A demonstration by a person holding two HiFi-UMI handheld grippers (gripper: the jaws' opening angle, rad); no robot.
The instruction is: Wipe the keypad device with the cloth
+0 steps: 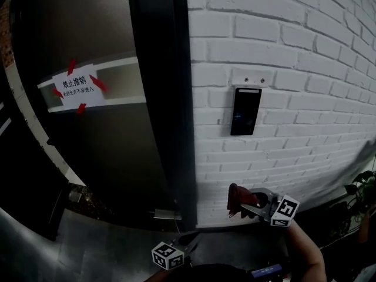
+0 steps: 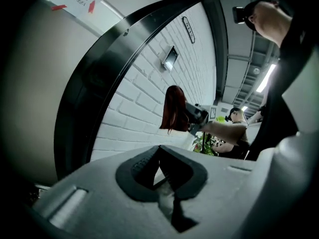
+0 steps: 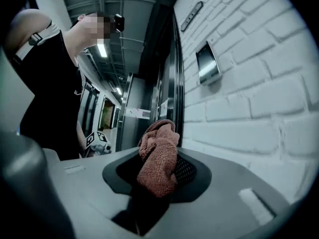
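Your right hand-held gripper [image 1: 247,204] is clamped on the cloth [image 1: 237,197]. The right gripper view confirms it: the jaws pinch the reddish-brown cloth [image 3: 158,158] mid-fold, with a bunched end sticking up past the tips.

The keypad device [image 1: 245,110] is a dark upright panel mounted on the white brick wall [image 1: 282,51], just right of the dark door frame [image 1: 164,98]. The cloth sits well below it and is not touching it. In the right gripper view the keypad device [image 3: 208,62] is up and to the right of the jaws, with bare wall in between.

Your left hand-held gripper [image 1: 189,238] is low, near the foot of the door frame, and carries nothing. In the left gripper view the pads [image 2: 142,164] seem to meet at the tips (it's dim there, so I read that as closed). That view also catches the cloth [image 2: 174,108] hanging off your right gripper, with the keypad device [image 2: 170,58] higher up the wall.

A paper notice [image 1: 76,87] is taped to the door on the left with red strips. A potted plant [image 1: 364,187] is at the far right edge.
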